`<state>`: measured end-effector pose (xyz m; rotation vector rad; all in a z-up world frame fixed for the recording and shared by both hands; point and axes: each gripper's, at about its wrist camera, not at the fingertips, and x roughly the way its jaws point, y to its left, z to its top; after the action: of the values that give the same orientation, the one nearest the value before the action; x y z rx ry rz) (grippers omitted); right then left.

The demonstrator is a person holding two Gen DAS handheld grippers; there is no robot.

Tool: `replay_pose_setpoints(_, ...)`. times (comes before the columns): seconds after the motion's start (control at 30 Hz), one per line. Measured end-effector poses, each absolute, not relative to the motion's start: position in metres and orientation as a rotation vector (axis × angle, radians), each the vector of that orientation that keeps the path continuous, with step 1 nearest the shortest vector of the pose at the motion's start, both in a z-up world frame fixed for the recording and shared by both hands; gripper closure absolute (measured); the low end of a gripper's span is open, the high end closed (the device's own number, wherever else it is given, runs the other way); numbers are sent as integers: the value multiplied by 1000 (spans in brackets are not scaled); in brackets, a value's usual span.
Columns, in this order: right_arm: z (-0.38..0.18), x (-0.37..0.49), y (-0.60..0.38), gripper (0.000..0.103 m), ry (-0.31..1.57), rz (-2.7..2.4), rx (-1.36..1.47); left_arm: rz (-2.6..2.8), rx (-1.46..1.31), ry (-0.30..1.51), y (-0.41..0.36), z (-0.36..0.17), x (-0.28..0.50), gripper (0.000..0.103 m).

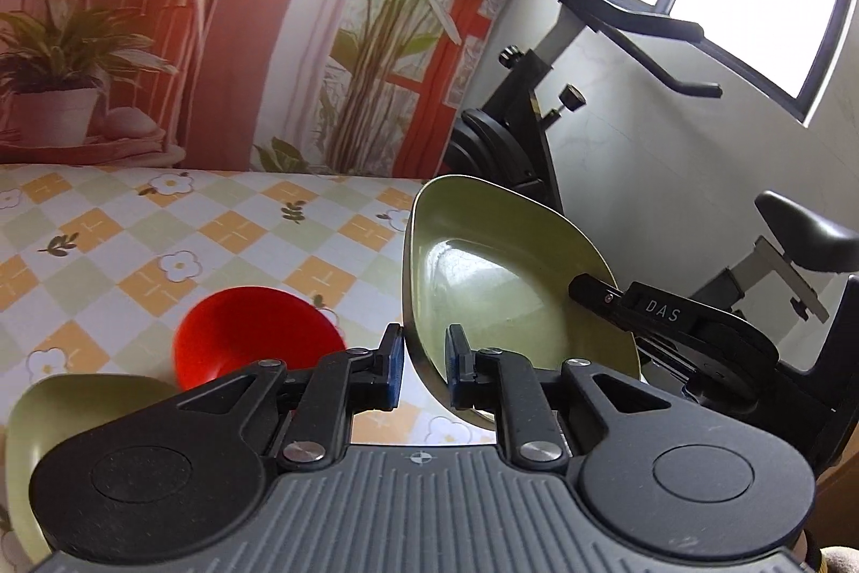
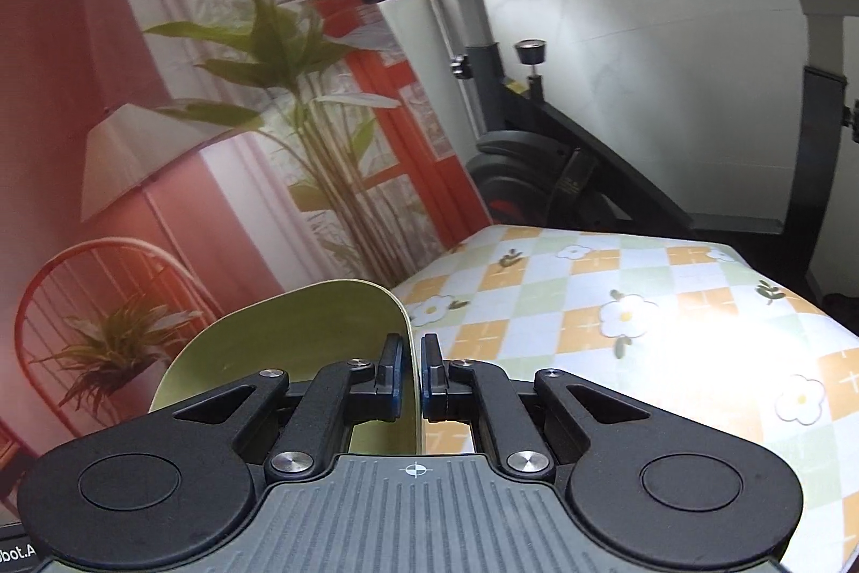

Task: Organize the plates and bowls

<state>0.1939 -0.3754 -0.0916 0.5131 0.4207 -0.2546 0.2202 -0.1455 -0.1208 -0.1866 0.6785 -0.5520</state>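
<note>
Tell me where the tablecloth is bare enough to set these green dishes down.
Left view: open tablecloth between the backdrop and the red bowl. Crowded near the gripper, where the red bowl sits beside another green dish. Right view: the cloth right of the held green plate is bare.

left gripper (image 1: 424, 366) clamps green plate (image 1: 499, 283) rim | red bowl (image 1: 252, 336) on table (image 1: 161, 240)

Lettering "DAS", white on black, is carried on the finger of the other gripper (image 1: 652, 312) seen in the left wrist view, beside a small round red mark. A cut-off fragment "bot.A", white on dark, is read on a dark object (image 2: 16, 549) at the lower left corner of the right wrist view. No other legible text is found
</note>
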Motion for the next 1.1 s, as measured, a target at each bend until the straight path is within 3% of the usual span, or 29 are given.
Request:
replay_pose_setpoints(0.37,-61,230,-262,98,482,-47,403,-370,-300,662,-43,-105,213,86)
replay_pose_setpoints(0.63,-68,252,-195,98,564,38,325,-261,-339,650,5,-103,210,86)
replay_pose_setpoints(1.1,-98,245,-165,98,619,85,224,-220,-343,720,25,-144,200,86)
